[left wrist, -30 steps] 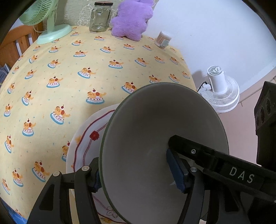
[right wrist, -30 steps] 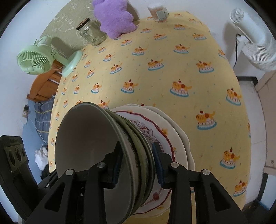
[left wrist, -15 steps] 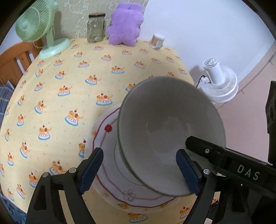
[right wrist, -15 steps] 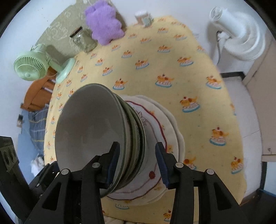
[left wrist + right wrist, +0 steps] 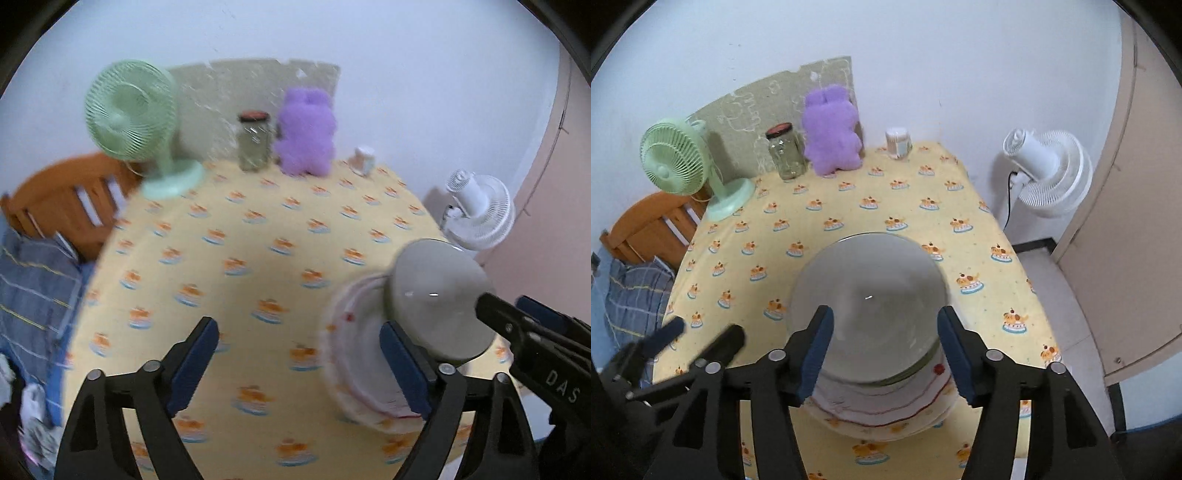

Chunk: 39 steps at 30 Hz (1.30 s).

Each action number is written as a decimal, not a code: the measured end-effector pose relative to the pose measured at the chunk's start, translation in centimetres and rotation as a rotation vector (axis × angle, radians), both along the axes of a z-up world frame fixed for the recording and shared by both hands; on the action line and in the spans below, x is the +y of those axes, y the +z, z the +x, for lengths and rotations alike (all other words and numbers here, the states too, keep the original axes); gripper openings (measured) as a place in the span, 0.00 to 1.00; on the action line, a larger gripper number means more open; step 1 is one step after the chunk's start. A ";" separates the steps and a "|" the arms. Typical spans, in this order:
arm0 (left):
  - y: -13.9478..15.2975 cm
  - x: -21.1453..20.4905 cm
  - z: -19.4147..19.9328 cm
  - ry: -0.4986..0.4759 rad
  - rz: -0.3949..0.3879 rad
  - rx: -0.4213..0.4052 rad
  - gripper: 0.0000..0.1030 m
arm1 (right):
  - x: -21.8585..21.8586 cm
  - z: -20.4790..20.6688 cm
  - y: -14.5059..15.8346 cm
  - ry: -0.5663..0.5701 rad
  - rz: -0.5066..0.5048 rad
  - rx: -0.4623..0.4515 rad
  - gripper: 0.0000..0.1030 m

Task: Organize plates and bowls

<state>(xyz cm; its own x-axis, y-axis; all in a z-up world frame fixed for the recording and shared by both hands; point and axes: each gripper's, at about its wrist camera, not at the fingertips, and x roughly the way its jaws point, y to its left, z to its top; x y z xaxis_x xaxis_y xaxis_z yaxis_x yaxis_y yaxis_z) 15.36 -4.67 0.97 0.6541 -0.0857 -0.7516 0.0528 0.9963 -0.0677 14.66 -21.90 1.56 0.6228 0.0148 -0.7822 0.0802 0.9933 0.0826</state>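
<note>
We see both tools spread apart, gripping nothing: left tool (image 5: 295, 354), right tool (image 5: 884, 349). Bowl stack (image 5: 868, 306) on plates (image 5: 886, 410), surface (image 5: 849, 214) 6 o'clock. Far edge: two fans, green fan (image 5: 674, 162), white fan (image 5: 1049, 173); one jar (image 5: 786, 151); one plush (image 5: 831, 129).

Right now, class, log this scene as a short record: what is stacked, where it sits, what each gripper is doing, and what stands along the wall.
stack: grey bowls nested on red-rimmed plates
surface: yellow tablecloth
left gripper: jaws open, empty, left of the stack
right gripper: jaws open, either side of the bowls, not gripping
along wall: green fan, glass jar, purple plush, small container
</note>
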 end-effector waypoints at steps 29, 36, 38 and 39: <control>-3.0 4.5 -12.7 0.141 0.071 -0.221 1.00 | 4.7 -11.7 -3.5 0.056 -0.015 -0.237 0.82; -3.2 4.6 -13.3 0.171 0.051 -0.212 1.00 | 4.5 -12.3 -3.5 0.071 -0.005 -0.236 0.82; -3.1 4.5 -13.4 0.171 0.049 -0.213 1.00 | 4.5 -12.4 -3.6 0.075 -0.006 -0.231 0.82; -3.2 4.5 -13.4 0.169 0.048 -0.210 1.00 | 4.4 -12.4 -3.6 0.075 -0.006 -0.227 0.82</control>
